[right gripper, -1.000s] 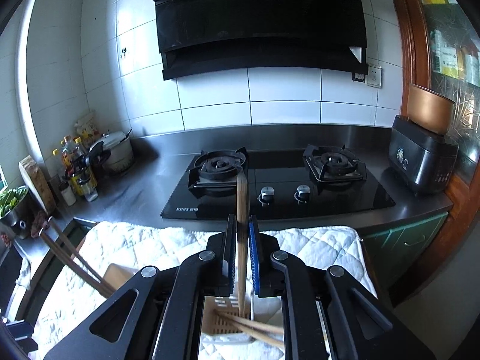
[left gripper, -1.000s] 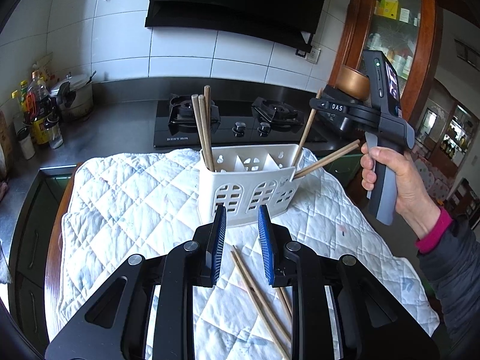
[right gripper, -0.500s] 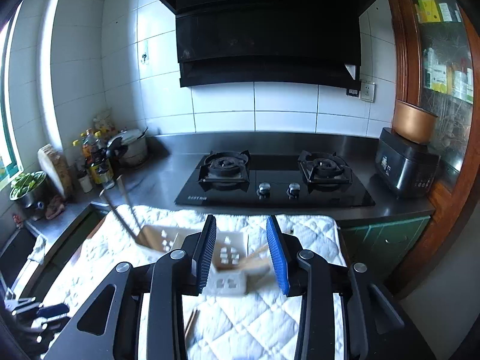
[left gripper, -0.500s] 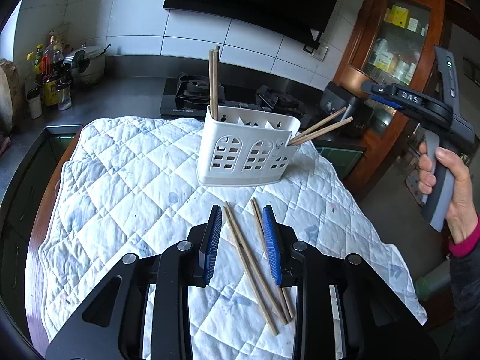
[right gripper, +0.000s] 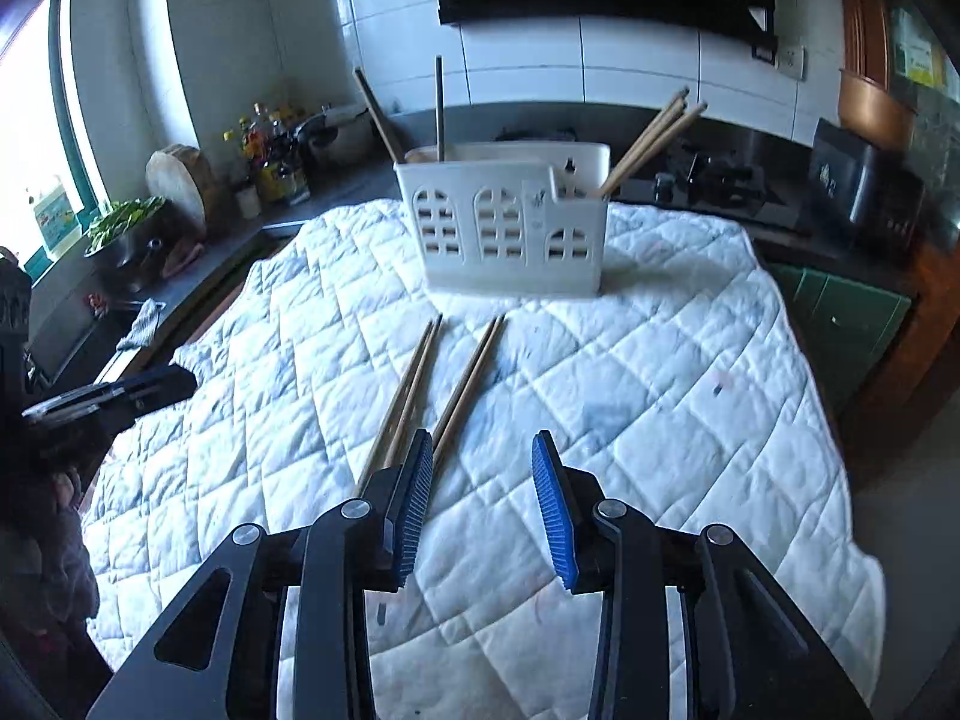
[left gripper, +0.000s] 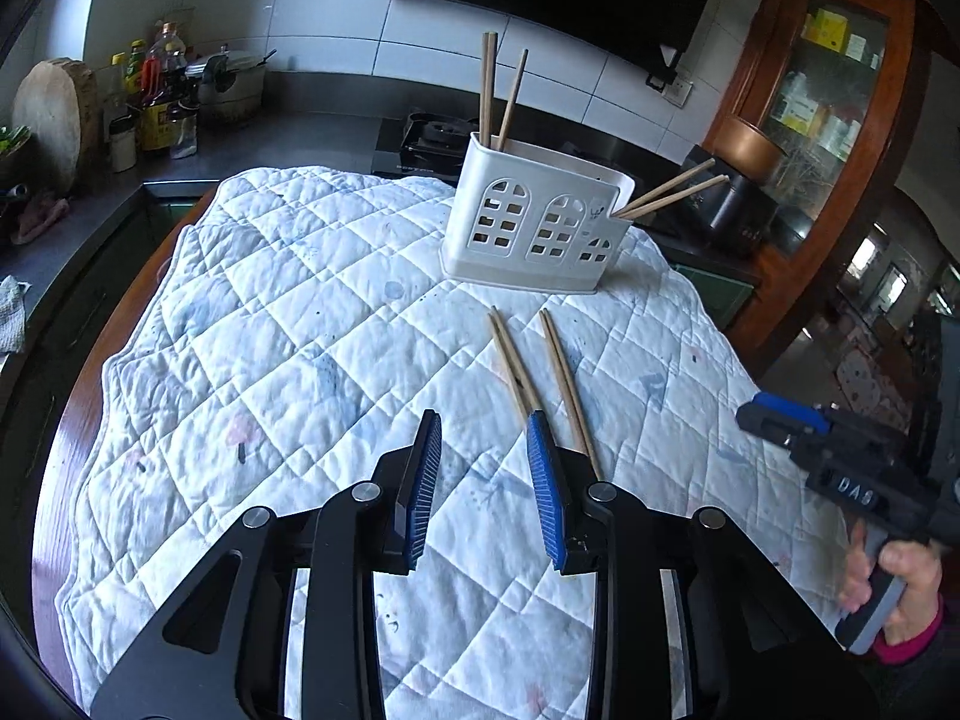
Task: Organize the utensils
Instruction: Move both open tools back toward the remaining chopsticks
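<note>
- Since a second ago: right gripper (right gripper: 483, 504) released its chopstick into the holder (right gripper: 510, 228), spread wide, pulled back and dropped low over the quilt (right gripper: 660, 372); left gripper (left gripper: 483, 492) drawn back too, holder now farther off.
- Left wrist view: jaws wide apart, nothing between them, hanging low over the quilt (left gripper: 270, 312).
- Two pairs of loose chopsticks (left gripper: 540, 378) flat on the cloth just ahead, near ends slipping under the right-hand finger.
- White holder (left gripper: 534, 228) upright beyond them; two sticks standing in its left end, two leaning out at the right.
- Right gripper (left gripper: 780, 414) in at the far right edge, gripped by a hand (left gripper: 900, 588) with a pink cuff.
- Right wrist view: jaws equally wide and empty.
- Loose chopsticks (right gripper: 438, 384) running from the left finger toward the holder, tips just short of its base.
- Likely handling: thin, stiff, very light wood, smooth and prone to roll or scissor apart; best pinched near the middle, across both of a pair.
- Soft padded cloth underneath: some give for fingers pressing down beside a stick, though a pad could snag in a seam.
- Holder light, slotted plastic; liable to tip or slide if knocked.
- Room: dark steel counter with gas stove (right gripper: 720, 186) behind, bottles (left gripper: 156, 102) and round wooden board (left gripper: 54, 114) far left, wooden cabinet (left gripper: 828, 90) right.
</note>
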Action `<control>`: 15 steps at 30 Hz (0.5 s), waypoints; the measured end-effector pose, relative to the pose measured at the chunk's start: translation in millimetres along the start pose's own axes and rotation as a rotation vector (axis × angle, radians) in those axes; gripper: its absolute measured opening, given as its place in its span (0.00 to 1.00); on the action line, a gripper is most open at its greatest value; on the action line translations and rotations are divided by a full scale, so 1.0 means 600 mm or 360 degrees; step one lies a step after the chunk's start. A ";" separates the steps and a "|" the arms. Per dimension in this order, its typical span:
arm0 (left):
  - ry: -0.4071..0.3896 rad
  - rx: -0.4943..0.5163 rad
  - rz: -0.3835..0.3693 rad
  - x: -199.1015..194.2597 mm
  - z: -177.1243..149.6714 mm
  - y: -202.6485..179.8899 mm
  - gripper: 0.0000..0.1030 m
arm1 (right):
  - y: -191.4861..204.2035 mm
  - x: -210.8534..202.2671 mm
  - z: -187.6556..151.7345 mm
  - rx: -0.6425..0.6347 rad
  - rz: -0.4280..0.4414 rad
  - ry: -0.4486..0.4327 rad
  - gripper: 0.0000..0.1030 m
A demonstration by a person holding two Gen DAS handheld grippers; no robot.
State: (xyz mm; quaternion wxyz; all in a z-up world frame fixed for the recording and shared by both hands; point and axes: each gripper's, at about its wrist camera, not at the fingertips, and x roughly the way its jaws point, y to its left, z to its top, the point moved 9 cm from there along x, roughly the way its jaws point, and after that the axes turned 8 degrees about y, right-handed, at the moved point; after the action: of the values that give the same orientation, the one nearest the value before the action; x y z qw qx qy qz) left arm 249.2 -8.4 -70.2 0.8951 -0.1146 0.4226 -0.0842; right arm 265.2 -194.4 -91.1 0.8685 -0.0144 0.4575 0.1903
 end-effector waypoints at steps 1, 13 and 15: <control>-0.0007 -0.0011 0.0005 -0.004 -0.007 0.005 0.34 | 0.005 0.013 -0.016 0.0027 0.0038 0.0031 0.30; -0.0057 -0.0074 0.0137 -0.040 -0.063 0.054 0.63 | 0.042 0.100 -0.057 0.0161 0.0119 0.0137 0.27; -0.0067 -0.0080 0.0156 -0.045 -0.068 0.061 0.67 | 0.044 0.111 -0.056 0.0178 0.0123 0.0155 0.27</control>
State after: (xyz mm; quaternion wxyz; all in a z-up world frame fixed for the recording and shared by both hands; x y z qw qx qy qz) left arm 202.3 28.2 -85.6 0.9037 -0.1181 0.4108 -0.0273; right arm 263.6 -155.5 -159.9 0.8367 0.0425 0.5092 0.1969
